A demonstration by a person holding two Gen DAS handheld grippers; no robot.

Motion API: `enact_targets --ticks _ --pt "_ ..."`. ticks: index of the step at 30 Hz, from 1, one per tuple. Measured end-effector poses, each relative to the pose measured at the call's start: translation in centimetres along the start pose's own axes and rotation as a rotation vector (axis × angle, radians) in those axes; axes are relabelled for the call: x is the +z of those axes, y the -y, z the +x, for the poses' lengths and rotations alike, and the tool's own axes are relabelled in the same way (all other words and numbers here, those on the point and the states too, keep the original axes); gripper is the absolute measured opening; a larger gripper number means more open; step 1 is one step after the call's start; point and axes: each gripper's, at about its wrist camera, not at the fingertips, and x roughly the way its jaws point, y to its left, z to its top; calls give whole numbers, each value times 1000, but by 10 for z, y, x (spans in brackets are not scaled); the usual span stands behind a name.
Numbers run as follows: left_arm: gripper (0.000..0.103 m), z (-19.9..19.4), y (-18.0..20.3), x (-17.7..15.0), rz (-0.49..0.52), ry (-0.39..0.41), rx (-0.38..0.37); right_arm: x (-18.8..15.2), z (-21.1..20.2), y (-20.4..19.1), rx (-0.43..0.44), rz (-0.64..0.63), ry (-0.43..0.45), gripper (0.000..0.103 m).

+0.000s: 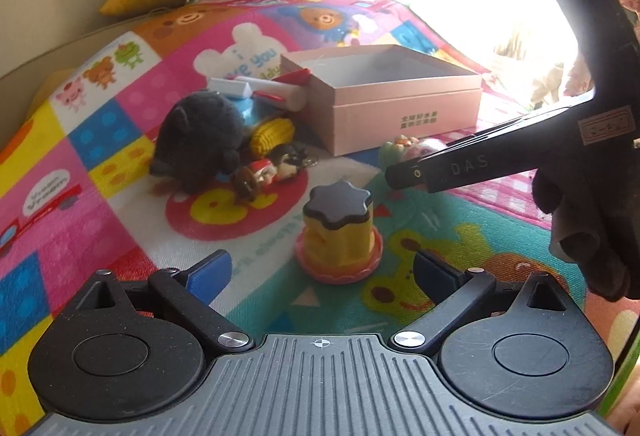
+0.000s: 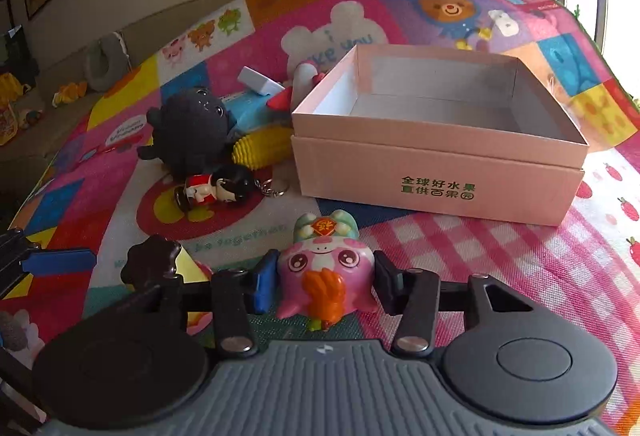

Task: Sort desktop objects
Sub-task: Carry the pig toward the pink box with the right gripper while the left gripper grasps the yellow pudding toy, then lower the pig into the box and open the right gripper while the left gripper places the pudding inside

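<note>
**Right wrist: pads at pink toy**

Right wrist view: right gripper (image 2: pixel 322 286) narrowed around pink toy (image 2: pixel 320 276), pads against both sides, toy on mat (image 2: pixel 500 276) just short of pink box (image 2: pixel 440 164). Left gripper (image 1: pixel 320 272) spread wide, nothing between, pudding toy (image 1: pixel 339 236) just ahead on mat. Black plush (image 1: pixel 200 140), corn (image 1: pixel 272 134), doll keychain (image 1: pixel 264 174) heaped left of box.
</note>
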Motion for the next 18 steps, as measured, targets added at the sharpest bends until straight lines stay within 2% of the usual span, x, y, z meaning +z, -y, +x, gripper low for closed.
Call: enact_targets --ticks 1,4,6,9,12,18 --pt "98 3 1 2 -1 -3 -2 -2 -7 0 -3 -2 19 48" --pt "73 18 2 9 -29 -43 -8 -9 -31 3 -1 -8 62 48" --pt "72 28 0 12 -65 -74 -11 -16 -46 7 -10 -17 68 48" --pt "71 32 3 14 -63 -76 -10 -27 -60 14 -25 -13 61 48" --pt "60 31 6 16 -56 -84 -5 -35 -68 21 -34 4 41 48" --pt "61 18 17 16 -16 -100 -28 -47 -84 25 -56 -2 36 48"
